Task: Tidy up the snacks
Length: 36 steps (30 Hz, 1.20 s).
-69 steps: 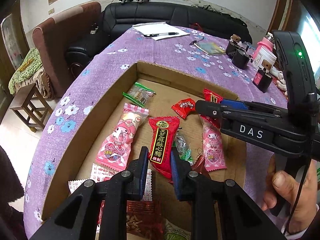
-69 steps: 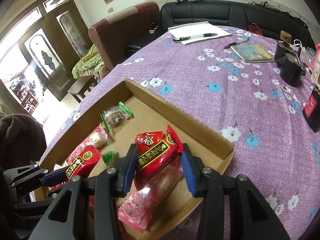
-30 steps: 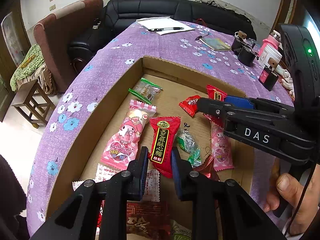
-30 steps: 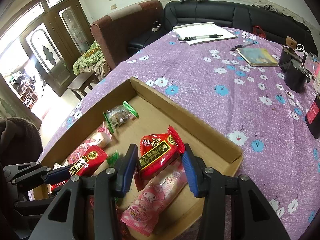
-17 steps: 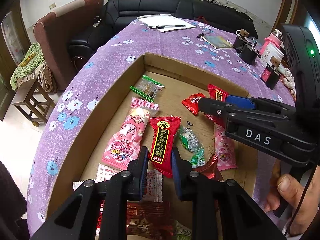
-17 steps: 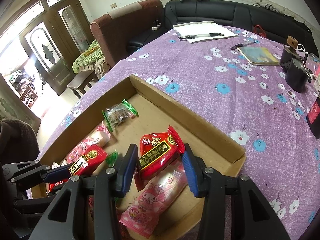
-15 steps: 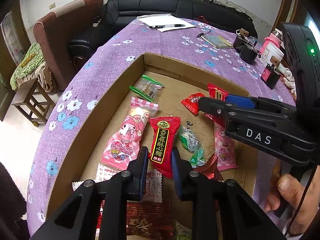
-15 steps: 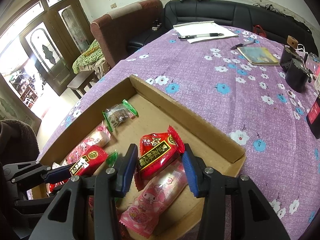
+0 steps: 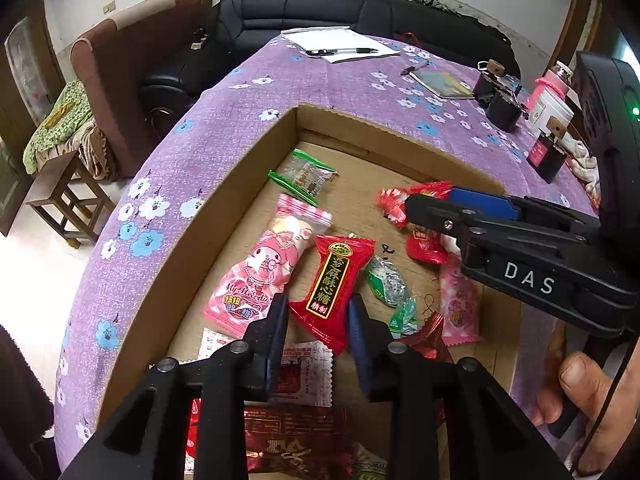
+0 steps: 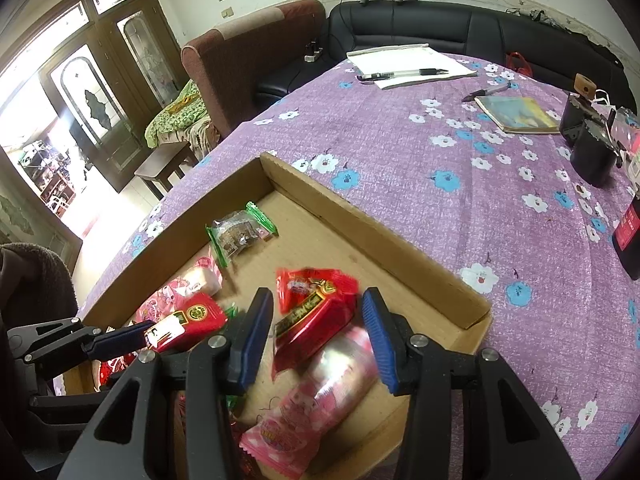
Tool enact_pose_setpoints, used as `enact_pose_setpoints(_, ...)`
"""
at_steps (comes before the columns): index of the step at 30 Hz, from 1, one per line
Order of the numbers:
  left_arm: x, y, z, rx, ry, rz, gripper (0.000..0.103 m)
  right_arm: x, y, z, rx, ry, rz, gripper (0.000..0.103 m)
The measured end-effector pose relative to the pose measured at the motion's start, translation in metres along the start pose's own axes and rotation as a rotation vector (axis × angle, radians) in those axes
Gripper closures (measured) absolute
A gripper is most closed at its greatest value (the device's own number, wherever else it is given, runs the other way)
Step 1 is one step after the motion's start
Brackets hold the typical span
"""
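A: Left gripper (image 9: 318, 304)?
B: Jaws opening, fingers apart. The red packet with a black label (image 9: 332, 276) has its lower end between them, lying on the floor of the cardboard tray (image 9: 224, 232). No pad is pressing on it that I can see.
A: Right gripper (image 10: 318, 296)?
B: Fingers apart too. A second red packet (image 10: 316, 312) sits between the blue pads, blurred and tilted, with a thin gap on each side. It's over a pink character packet (image 10: 316, 396) near the tray's corner.
A: Where's the tray?
B: On the tabletop (image 10: 440, 140), which has a purple cloth with flowers.
A: What else is in the tray?
B: A bigger pink character packet (image 9: 260, 268) just left of the black-label one. A clear packet with green ends (image 9: 306, 176) is further back. A small green and silver sweet (image 9: 386, 280) lies to the right. More wrappers are under the left gripper, partly hidden.
A: Any person in view?
B: A hand (image 9: 592, 400) on the right gripper's handle, in the left wrist view.
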<state>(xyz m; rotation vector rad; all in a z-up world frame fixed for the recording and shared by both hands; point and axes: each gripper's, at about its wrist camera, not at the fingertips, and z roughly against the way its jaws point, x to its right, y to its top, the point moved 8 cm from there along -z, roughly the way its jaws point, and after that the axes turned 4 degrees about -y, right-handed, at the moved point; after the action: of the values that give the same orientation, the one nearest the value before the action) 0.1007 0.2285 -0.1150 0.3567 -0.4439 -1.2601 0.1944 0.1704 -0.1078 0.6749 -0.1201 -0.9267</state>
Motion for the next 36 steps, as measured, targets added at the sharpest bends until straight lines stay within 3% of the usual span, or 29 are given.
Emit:
enact_pose_setpoints(6, -0.002, 0.004, 0.009, 0.033, -0.012, 0.018, 0.032, 0.002, 0.001, 0.006, 0.013, -0.005, -0.004, 0.057)
enact_pose_setpoints(14, -0.003, 0.005, 0.017, 0.053, -0.011, 0.036, 0.03, 0.01, 0.003, 0.028, 0.053, 0.005, -0.029, 0.057)
enact_pose_setpoints(17, -0.002, 0.004, 0.023, 0.067, -0.012, 0.037, 0.024, 0.011, 0.001, 0.037, 0.065, 0.004, -0.029, 0.045)
enact_pose_setpoints(19, 0.0, 0.004, 0.028, 0.082, -0.015, 0.037, 0.021, 0.013, 0.0, 0.043, 0.078, 0.001, -0.033, 0.029)
enact_pose_setpoints(36, 0.009, -0.008, 0.068, 0.157, -0.007, 0.047, 0.019, 0.025, -0.021, 0.089, 0.127, -0.001, -0.077, 0.015)
